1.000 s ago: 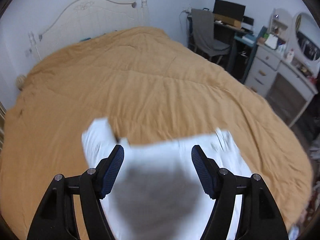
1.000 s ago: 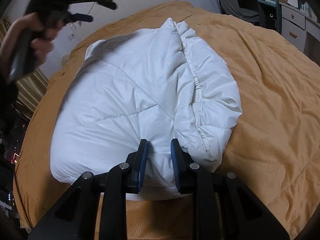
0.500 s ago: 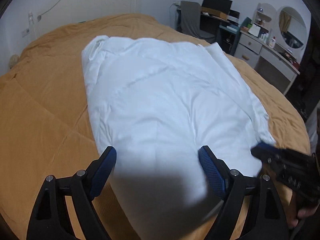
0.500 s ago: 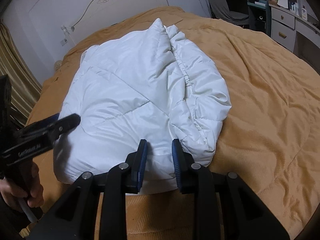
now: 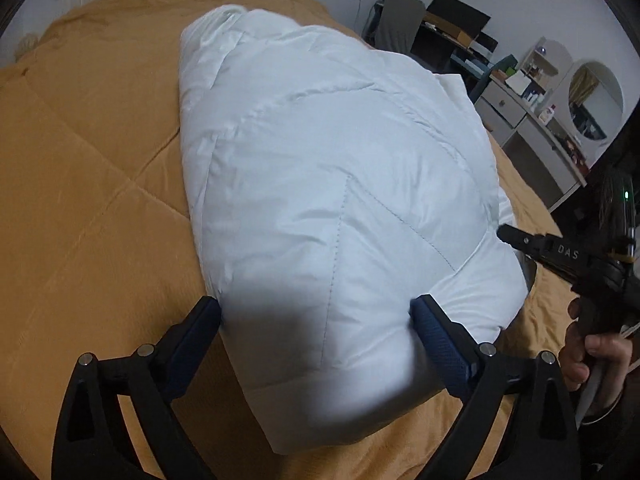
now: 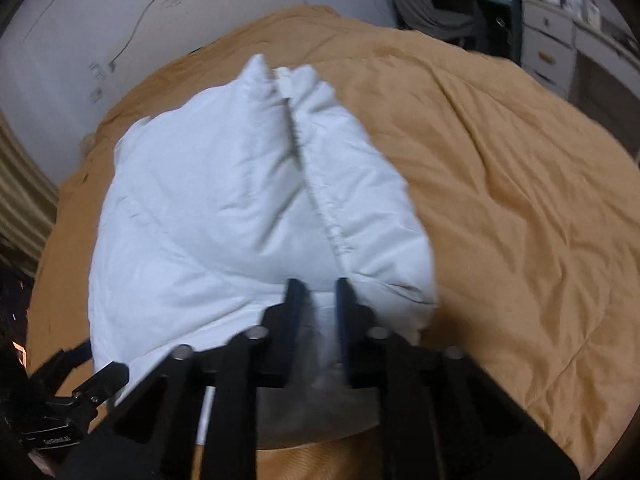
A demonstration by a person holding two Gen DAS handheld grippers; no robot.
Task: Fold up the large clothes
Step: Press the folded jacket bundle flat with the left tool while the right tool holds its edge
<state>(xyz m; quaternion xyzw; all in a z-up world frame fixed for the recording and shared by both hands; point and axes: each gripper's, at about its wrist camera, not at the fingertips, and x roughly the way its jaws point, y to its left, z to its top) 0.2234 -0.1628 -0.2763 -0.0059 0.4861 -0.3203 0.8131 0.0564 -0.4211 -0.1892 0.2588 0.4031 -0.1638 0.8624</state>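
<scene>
1. A white padded jacket (image 5: 332, 184) lies partly folded on the bed (image 5: 80, 168), directly ahead of both tools.
2. The left hand-held gripper (image 5: 316, 340) has just been opening; its jaws stand wide apart, straddling the jacket's near edge without pinching it.
3. The right hand-held gripper (image 6: 318, 304) has just been closing, and its jaws look clamped on a fold of the near hem.
4. The jacket looks light, puffy and slippery; it will likely spring back, so take the stitched hem, not the filling.
5. Open bedspread lies to either side and beyond, so there is room to fold away from the grippers.
</scene>
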